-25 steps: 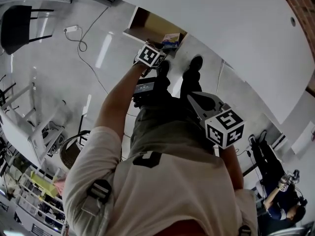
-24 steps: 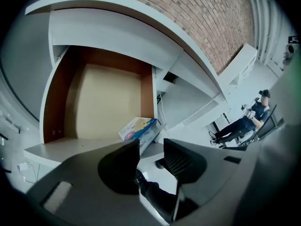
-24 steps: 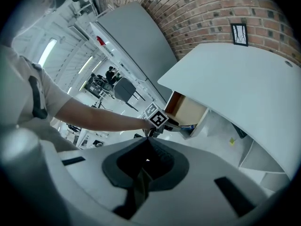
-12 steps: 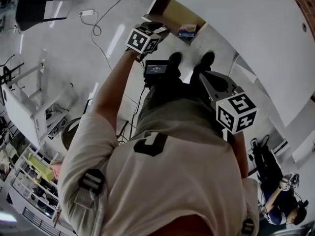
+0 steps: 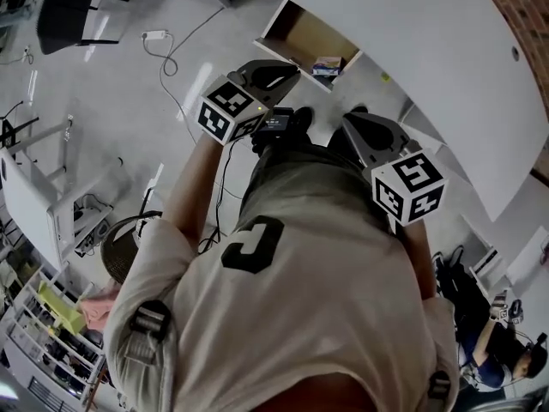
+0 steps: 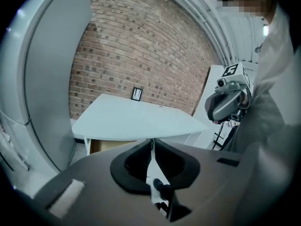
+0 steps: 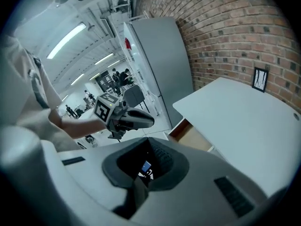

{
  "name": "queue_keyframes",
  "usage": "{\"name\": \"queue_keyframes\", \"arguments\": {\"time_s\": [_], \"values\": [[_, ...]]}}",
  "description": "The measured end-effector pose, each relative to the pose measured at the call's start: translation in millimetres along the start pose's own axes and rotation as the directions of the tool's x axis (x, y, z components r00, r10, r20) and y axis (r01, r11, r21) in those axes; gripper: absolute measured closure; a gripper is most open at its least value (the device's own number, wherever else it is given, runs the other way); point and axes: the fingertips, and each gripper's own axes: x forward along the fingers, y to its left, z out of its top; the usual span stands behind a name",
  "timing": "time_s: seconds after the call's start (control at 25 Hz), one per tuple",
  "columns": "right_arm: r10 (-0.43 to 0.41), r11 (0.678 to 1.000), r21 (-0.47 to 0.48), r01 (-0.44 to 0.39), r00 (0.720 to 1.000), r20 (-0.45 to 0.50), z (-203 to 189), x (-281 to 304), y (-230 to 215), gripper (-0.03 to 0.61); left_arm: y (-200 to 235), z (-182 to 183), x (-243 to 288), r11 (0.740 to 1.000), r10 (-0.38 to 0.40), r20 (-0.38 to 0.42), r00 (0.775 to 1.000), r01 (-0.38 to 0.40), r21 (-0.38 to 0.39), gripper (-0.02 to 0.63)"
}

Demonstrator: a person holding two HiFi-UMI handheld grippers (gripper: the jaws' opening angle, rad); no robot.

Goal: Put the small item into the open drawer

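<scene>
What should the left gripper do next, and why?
Probably let the left gripper finish closing and pull it back: its jaws are closing with nothing between them, and the item already lies in the drawer.

The drawer [image 5: 300,34] is seen standing open beneath the edge of the white table [image 5: 429,50], its inside tan and wood-coloured, its walls pale. The small item [image 5: 326,64], blue and white, is seen lying inside it, at the corner next to the table's edge.
</scene>
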Motion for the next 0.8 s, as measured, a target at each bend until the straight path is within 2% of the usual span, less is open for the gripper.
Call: {"name": "queue_keyframes", "arguments": {"time_s": [0.12, 0.32, 0.6, 0.8], "values": [[-0.018, 1.0, -0.024, 0.018, 1.0, -0.011, -3.8, -7.6, 4.9, 0.577, -18.7, 8.9, 1.3, 0.998, -0.027, 0.003, 1.0, 0.027, 0.055, 0.591], [-0.043, 0.999, -0.008, 0.043, 0.999, 0.016, -2.1, -7.6, 8.0, 0.577, -25.2, 6.2, 2.9, 0.985, -0.035, -0.048, 0.998, 0.042, 0.169, 0.591], [-0.039, 0.999, -0.022, 0.041, 0.997, 0.067, -5.4, -29.8, 7.2, 0.577, -48.0, 14.2, 10.5, 0.966, -0.022, -0.103, 0.994, 0.048, 0.254, 0.591], [-0.051, 0.999, 0.013, 0.05, 0.992, 0.111, -13.5, -51.1, -2.8, 0.577, -62.5, 18.3, 19.9, 0.954, -0.023, -0.142, 0.99, 0.064, 0.293, 0.591]]}}
